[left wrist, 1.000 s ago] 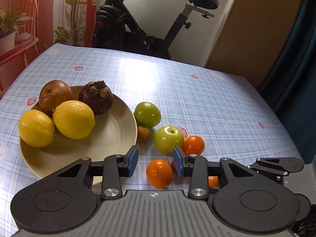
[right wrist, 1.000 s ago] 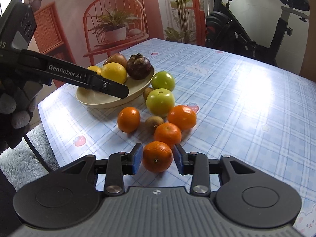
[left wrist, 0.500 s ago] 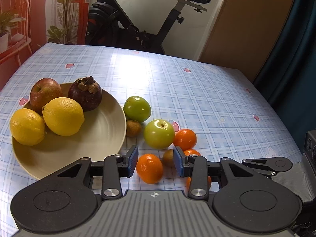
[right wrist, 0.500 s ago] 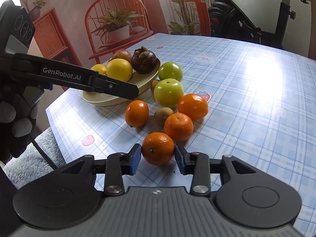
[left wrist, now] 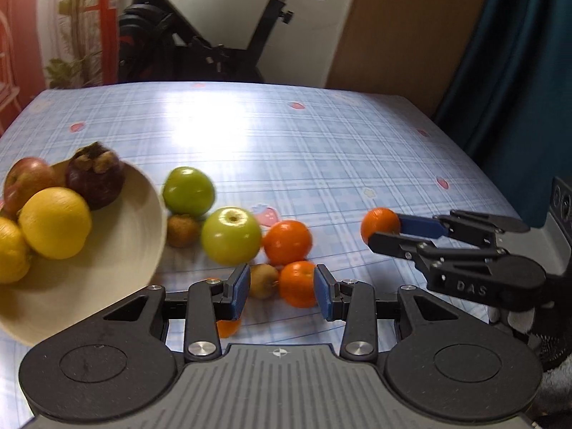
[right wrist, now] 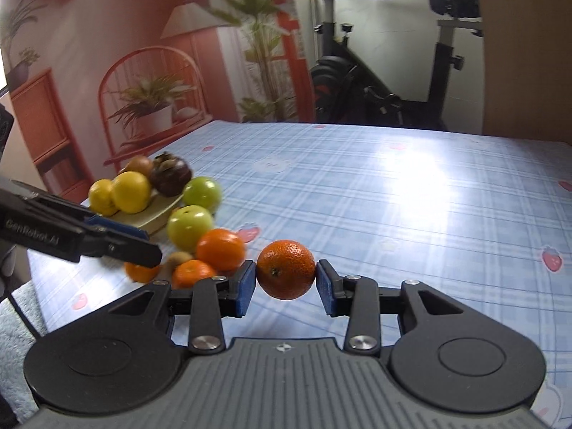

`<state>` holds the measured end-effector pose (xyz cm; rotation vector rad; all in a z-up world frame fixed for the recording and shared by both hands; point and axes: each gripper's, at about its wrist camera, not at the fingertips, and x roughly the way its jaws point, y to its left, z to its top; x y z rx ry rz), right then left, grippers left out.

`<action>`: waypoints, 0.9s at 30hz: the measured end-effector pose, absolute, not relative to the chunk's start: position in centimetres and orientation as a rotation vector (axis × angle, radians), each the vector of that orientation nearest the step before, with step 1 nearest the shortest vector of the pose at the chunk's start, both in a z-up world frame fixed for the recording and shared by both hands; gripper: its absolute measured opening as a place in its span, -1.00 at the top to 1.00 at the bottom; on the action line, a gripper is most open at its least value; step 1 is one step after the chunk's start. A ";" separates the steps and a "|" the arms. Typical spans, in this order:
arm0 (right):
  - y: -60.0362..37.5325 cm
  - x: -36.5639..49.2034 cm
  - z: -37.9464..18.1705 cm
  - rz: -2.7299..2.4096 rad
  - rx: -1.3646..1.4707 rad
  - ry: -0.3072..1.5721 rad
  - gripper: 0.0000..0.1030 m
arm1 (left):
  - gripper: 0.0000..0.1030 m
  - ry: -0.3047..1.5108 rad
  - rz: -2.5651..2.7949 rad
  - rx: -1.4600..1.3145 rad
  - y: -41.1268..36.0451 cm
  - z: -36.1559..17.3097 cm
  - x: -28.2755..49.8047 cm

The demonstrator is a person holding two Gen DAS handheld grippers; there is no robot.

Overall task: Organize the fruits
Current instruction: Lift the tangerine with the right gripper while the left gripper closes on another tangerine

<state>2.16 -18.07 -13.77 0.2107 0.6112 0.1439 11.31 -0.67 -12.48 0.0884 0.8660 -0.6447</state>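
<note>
My right gripper (right wrist: 286, 279) is clamped on a small round orange mandarin (right wrist: 286, 269), its blue pads pressed to either side of the fruit. The mandarin is off the bench (right wrist: 393, 193), a surface covered with a pale blue checked cloth printed with little strawberries. From my left wrist camera the same mandarin (left wrist: 379, 224) shows at the right, held out in front of the black fingers of that gripper, apart from the rest of the fruit.

My left gripper (left wrist: 280, 291) holds nothing; its jaws stand partly apart above the loose pile. Between its blue pads I see a small brown kiwi (left wrist: 263, 281) and another orange mandarin (left wrist: 298, 283) lying on the bench, touching each other. Just behind them are a third mandarin (left wrist: 288, 242) and a green apple (left wrist: 231, 235), with a second brown kiwi (left wrist: 183, 230) and a second green apple (left wrist: 188, 190) further back. One more mandarin (left wrist: 228, 327) is mostly hidden under the left finger.

At the left sits a shallow cream plate (left wrist: 118, 250) holding two yellow lemons (left wrist: 54, 222), a red apple (left wrist: 26, 182) and a dark purple mangosteen (left wrist: 95, 175). The loose fruit lies just beside the plate's rim.

A black exercise bike (right wrist: 386, 82) stands beyond the bench.
</note>
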 end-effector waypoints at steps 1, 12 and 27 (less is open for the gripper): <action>-18.4 2.1 -13.9 0.134 0.215 0.607 0.23 | 0.20 0.871 -0.652 0.100 -1.2 -12.6 11.4; -19.6 1.0 -14.5 0.120 0.254 0.559 0.23 | 0.20 0.861 -0.679 0.239 -4.5 -13.9 10.8; -20.3 0.5 -14.6 0.135 0.277 0.545 0.23 | 0.11 0.885 -0.719 0.213 -4.3 -13.7 9.9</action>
